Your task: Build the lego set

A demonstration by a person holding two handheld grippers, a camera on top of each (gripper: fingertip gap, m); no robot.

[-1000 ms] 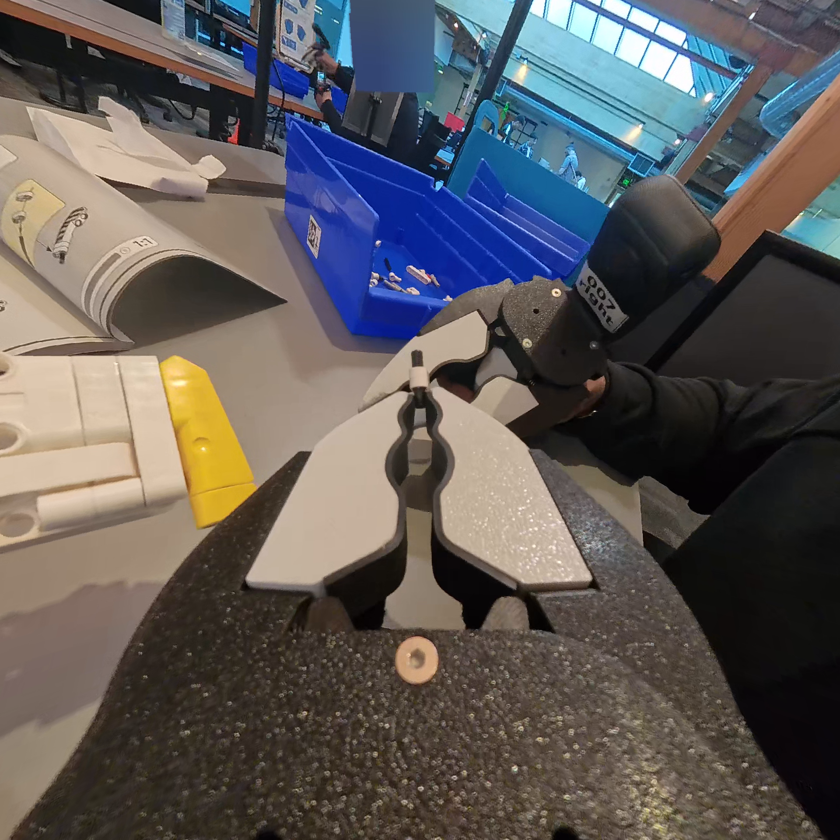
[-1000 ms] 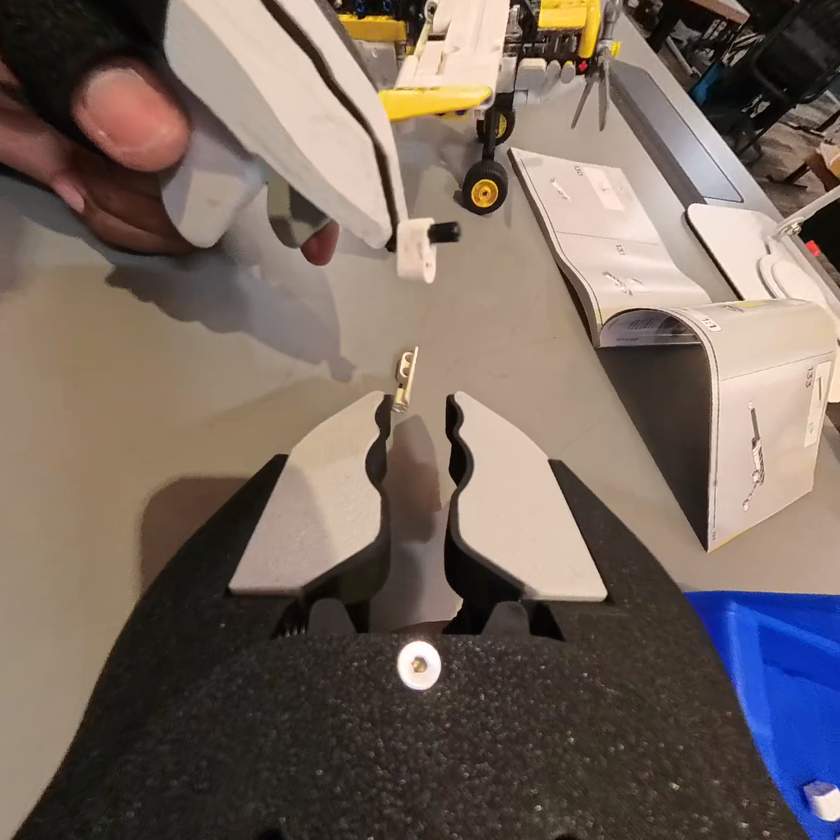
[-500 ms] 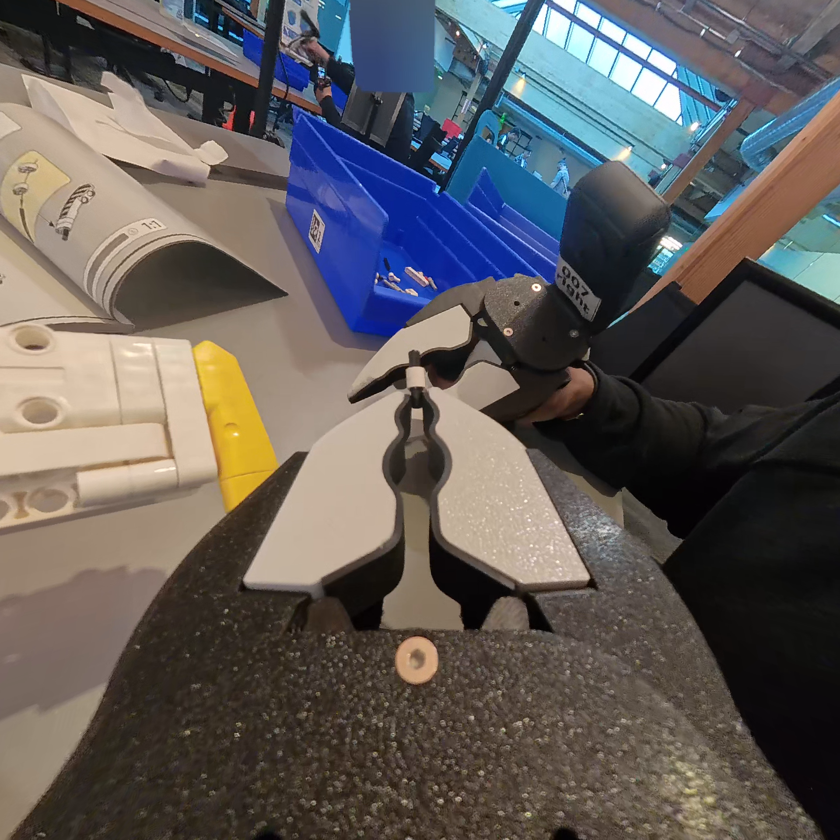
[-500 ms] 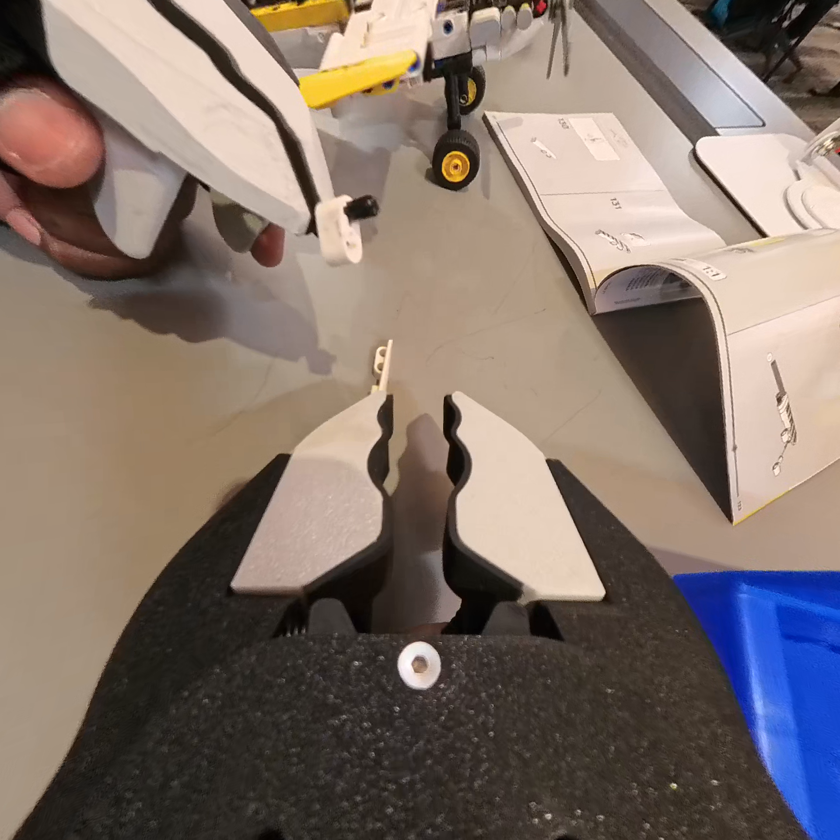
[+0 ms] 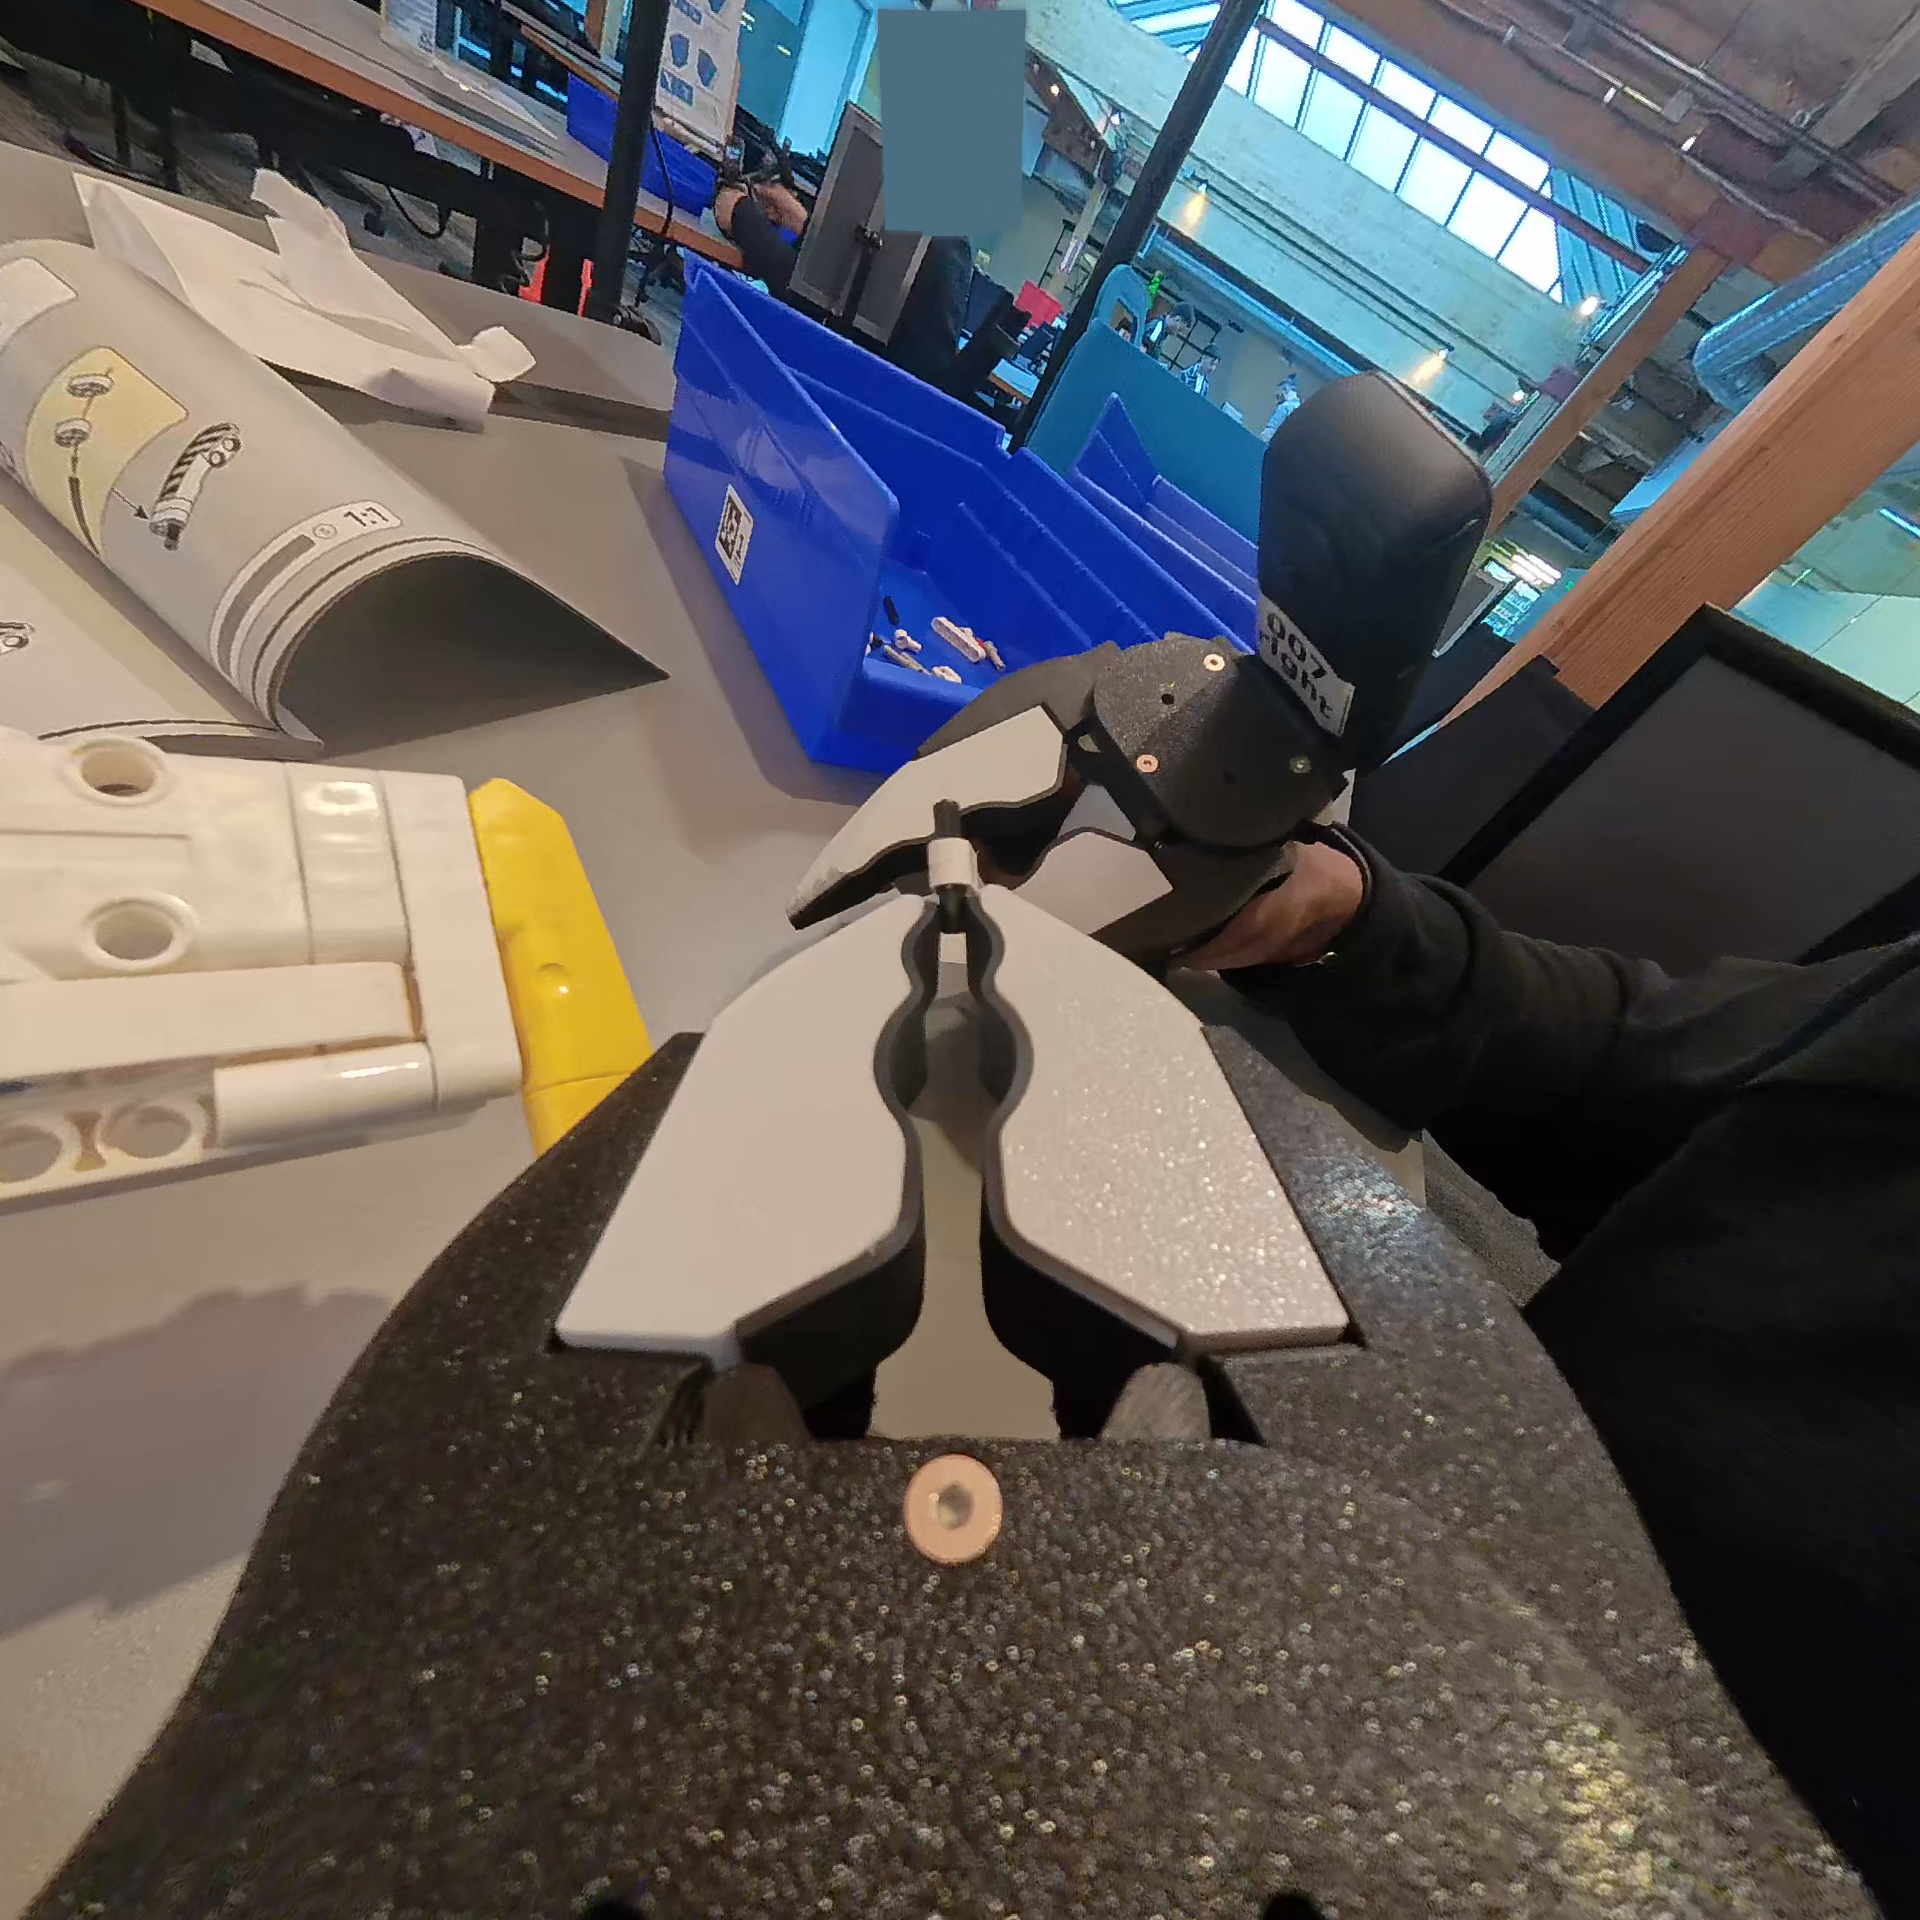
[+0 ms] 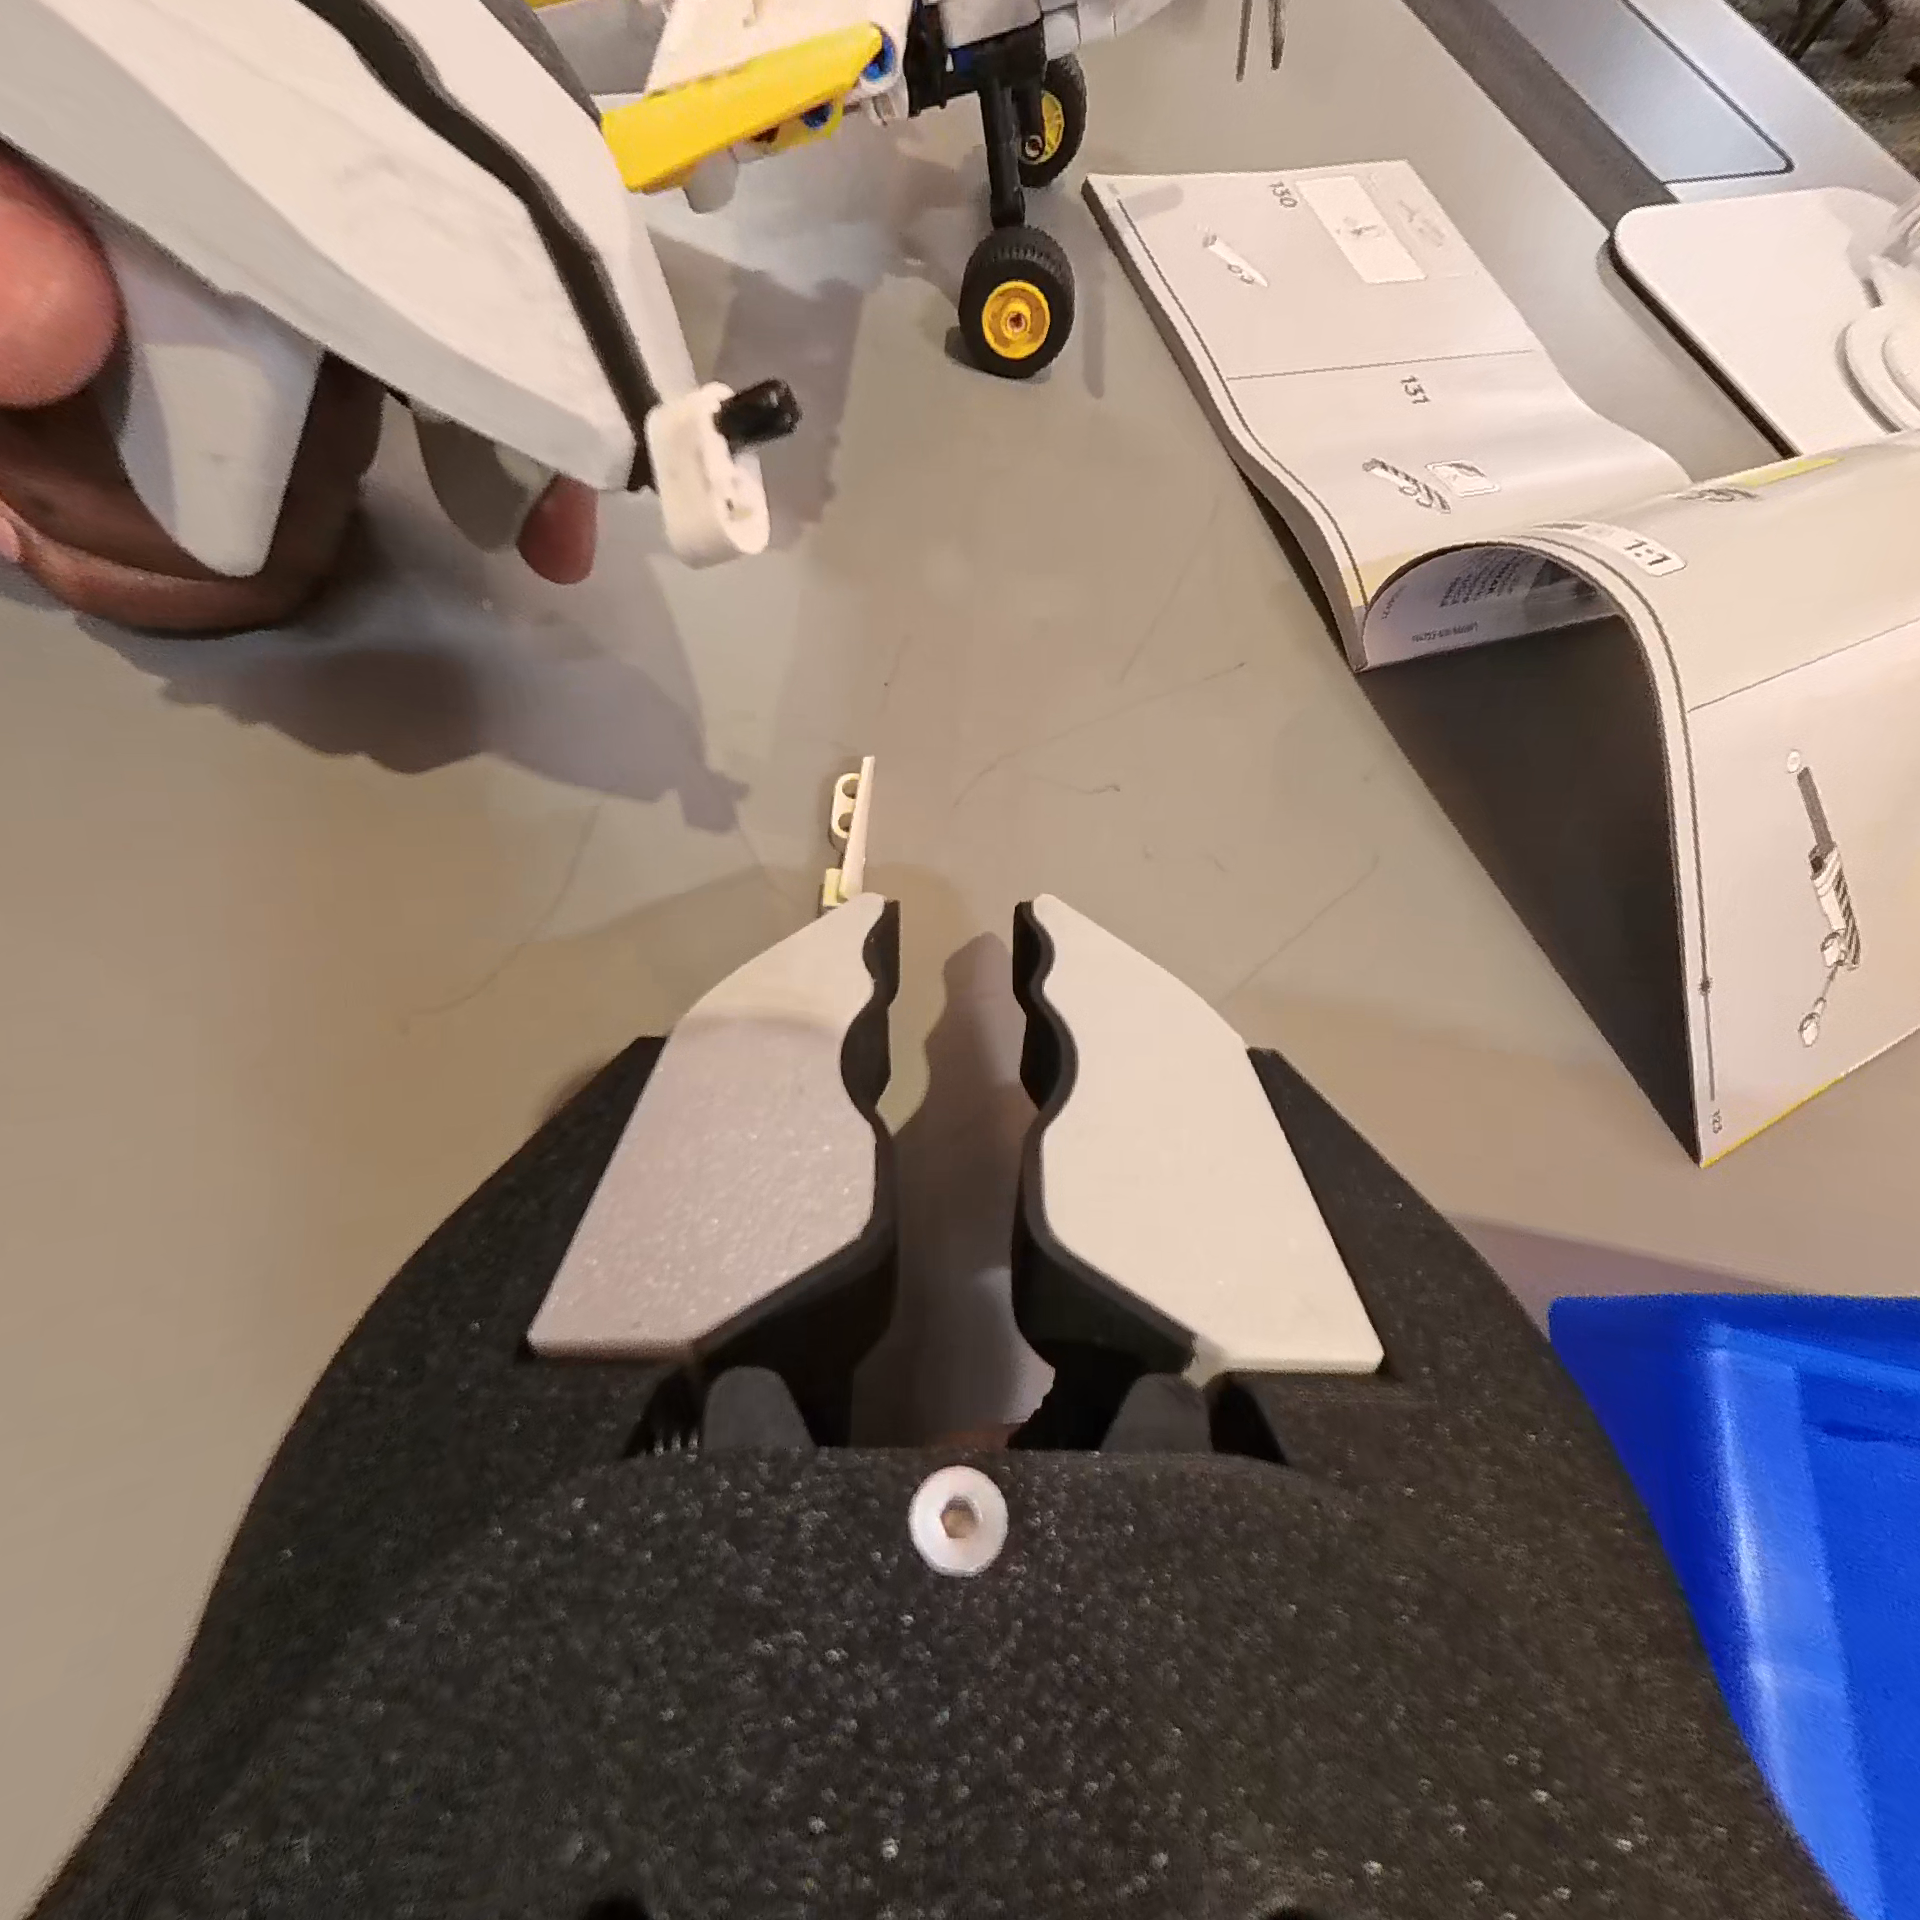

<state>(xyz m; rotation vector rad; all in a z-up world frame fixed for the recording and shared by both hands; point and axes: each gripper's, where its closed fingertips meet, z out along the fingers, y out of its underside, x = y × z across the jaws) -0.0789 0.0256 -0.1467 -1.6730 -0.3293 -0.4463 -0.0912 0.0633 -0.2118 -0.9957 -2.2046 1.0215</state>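
- Daylight pours through high skylights (image 5: 1455, 187) in the left wrist view, brightly lighting the hall.
- Soft shadows fall across the grey table (image 6: 312, 935).
- Wide-angle lenses bend the edges; the blue bin (image 6: 1766, 1558) is smeared with blur.

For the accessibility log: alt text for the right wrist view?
The right gripper hangs open over a grey table, a small white part lying just past its left fingertip. Upper left, the left gripper pinches a white connector with a black pin.
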